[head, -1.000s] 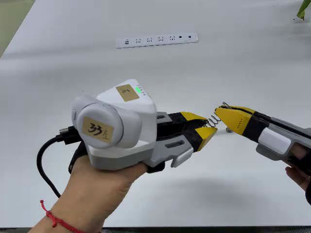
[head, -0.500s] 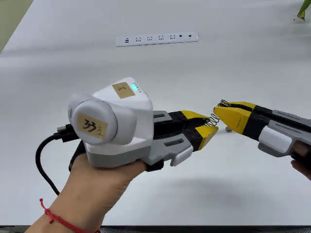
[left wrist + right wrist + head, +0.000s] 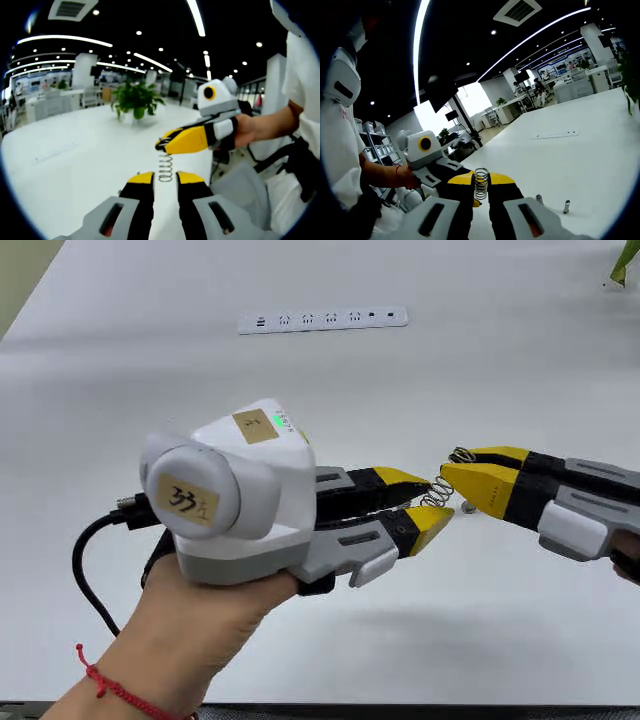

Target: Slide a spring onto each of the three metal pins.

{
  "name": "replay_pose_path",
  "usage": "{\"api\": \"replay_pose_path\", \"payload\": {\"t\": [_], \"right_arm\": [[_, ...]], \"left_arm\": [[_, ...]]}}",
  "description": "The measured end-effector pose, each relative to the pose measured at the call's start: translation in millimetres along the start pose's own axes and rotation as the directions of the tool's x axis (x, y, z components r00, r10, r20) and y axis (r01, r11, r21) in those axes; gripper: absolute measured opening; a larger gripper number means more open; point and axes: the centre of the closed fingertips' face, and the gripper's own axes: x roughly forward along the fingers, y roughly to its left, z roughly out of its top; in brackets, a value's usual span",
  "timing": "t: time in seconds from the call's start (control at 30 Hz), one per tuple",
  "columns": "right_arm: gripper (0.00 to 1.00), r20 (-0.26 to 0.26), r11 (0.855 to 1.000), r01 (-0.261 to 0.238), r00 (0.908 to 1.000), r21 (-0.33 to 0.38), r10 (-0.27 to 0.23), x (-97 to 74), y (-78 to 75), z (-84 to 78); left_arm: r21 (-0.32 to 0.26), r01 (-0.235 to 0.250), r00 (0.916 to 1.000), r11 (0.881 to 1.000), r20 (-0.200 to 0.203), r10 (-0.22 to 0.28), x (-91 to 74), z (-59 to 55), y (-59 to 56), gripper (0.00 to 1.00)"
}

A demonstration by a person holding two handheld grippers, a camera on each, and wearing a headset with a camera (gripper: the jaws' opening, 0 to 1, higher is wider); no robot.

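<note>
A small metal spring (image 3: 438,490) stretches between the two yellow-tipped grippers above the white table (image 3: 480,360). My right gripper (image 3: 455,466) comes in from the right and is shut on the spring's far end. Its own view shows the spring (image 3: 480,182) pinched between its tips (image 3: 480,179). My left gripper (image 3: 428,498) points right with its jaws a little apart. In its view the spring (image 3: 165,167) hangs from the right gripper (image 3: 161,145) into the gap between the left tips (image 3: 165,178). Two short metal pins (image 3: 538,199) (image 3: 566,206) stand on the table. One pin (image 3: 468,507) shows under the right gripper.
A white power strip (image 3: 322,319) lies at the far side of the table. A potted plant (image 3: 136,102) stands at the table's far end, and a green leaf (image 3: 622,260) shows at the top right. A black cable (image 3: 85,570) trails from the left gripper.
The left gripper's jaws have spread apart, leaving a visible gap. The right gripper has levelled out slightly, still gripping the spring.
</note>
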Motion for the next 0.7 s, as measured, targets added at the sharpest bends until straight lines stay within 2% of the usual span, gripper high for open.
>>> {"api": "replay_pose_path", "payload": {"t": [0.33, 0.7], "right_arm": [[0.11, -0.091, 0.990, -0.032, 0.9957, -0.135, 0.019, 3.2, 11.2, 4.5], [0.11, -0.114, 0.987, -0.040, 0.9932, -0.156, 0.022, 4.9, 13.8, 4.8]], "left_arm": [[-0.003, 0.013, 0.9996, 1.000, 0.025, -0.013, -1.1, 3.6, -1.8, 0.16], [-0.007, 0.021, 0.9989, 1.000, 0.042, -0.021, -1.8, 5.4, -2.2, 0.13]]}}
